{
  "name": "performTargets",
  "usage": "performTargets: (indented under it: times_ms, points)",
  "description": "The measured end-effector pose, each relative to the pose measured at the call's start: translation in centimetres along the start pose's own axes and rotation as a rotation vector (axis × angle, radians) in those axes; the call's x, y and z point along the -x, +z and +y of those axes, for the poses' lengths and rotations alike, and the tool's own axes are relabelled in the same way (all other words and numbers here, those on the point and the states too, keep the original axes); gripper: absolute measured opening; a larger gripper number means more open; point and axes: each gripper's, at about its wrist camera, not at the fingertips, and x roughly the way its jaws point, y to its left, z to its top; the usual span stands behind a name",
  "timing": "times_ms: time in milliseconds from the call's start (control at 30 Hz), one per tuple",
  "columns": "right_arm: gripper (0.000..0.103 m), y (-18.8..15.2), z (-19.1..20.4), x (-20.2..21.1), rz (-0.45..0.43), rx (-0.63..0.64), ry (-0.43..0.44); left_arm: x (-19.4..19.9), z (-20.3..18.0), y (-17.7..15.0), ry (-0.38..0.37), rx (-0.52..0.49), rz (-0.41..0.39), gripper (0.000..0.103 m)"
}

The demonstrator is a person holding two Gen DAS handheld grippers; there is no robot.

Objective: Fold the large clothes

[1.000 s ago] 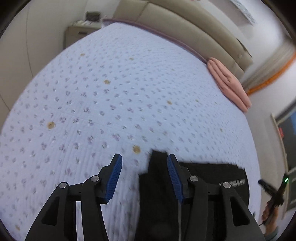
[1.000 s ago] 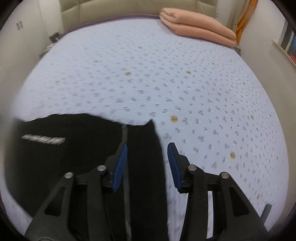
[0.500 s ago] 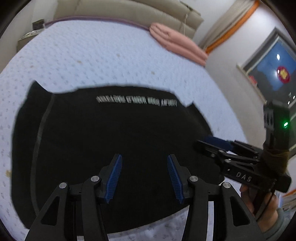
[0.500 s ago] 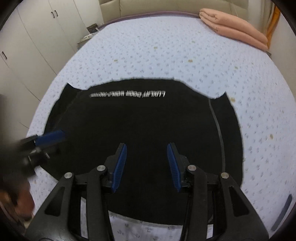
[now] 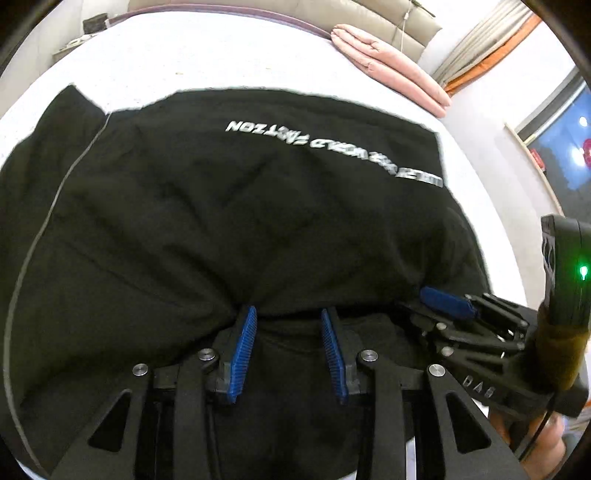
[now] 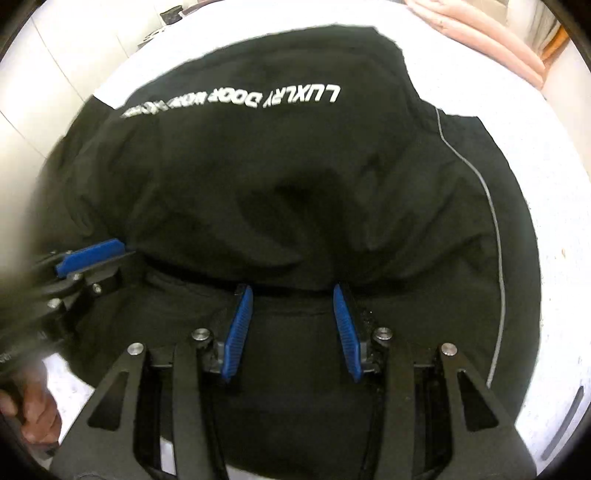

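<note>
A large black garment (image 5: 229,206) with white lettering (image 5: 332,147) lies spread on the bed; it fills the right wrist view too (image 6: 295,184). My left gripper (image 5: 288,317) is open, its blue pads at the garment's near hem, where the cloth bunches against the fingertips. My right gripper (image 6: 293,295) is open in the same way at the hem to the right. The right gripper shows in the left wrist view (image 5: 447,302), the left one in the right wrist view (image 6: 92,254). Neither pinches cloth.
The bed has a white dotted quilt (image 5: 207,48). A folded pink blanket (image 5: 388,62) lies at the far right by the beige headboard (image 5: 369,18). A bedside table (image 5: 74,40) stands at the far left. White wardrobes (image 6: 55,55) stand on the left.
Both grippers have dropped down and forward to the garment's near hem. The cloth there now bunches up against the fingertips. Both stay open.
</note>
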Motion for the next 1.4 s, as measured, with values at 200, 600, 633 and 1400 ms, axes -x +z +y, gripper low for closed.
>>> performTargets:
  times_ms: [200,600,633,1400]
  points:
    - [0.042,5.3,-1.9,5.0,-0.14,-0.029,0.018,5.1,-0.6,4.2,0.049,-0.023,-0.12,0.051]
    - [0.05,11.6,-6.4,-5.5,0.025,-0.196,0.038,-1.6,7.4,8.9,0.096,0.122,0.027,0.054]
    - [0.052,11.5,-6.5,-5.7,0.02,-0.203,0.042,-1.5,7.4,8.7,0.092,0.129,0.026,0.054]
    - [0.011,-0.3,-4.3,0.4,0.029,-0.095,0.056,3.8,5.3,-0.7,0.159,0.068,0.054,0.054]
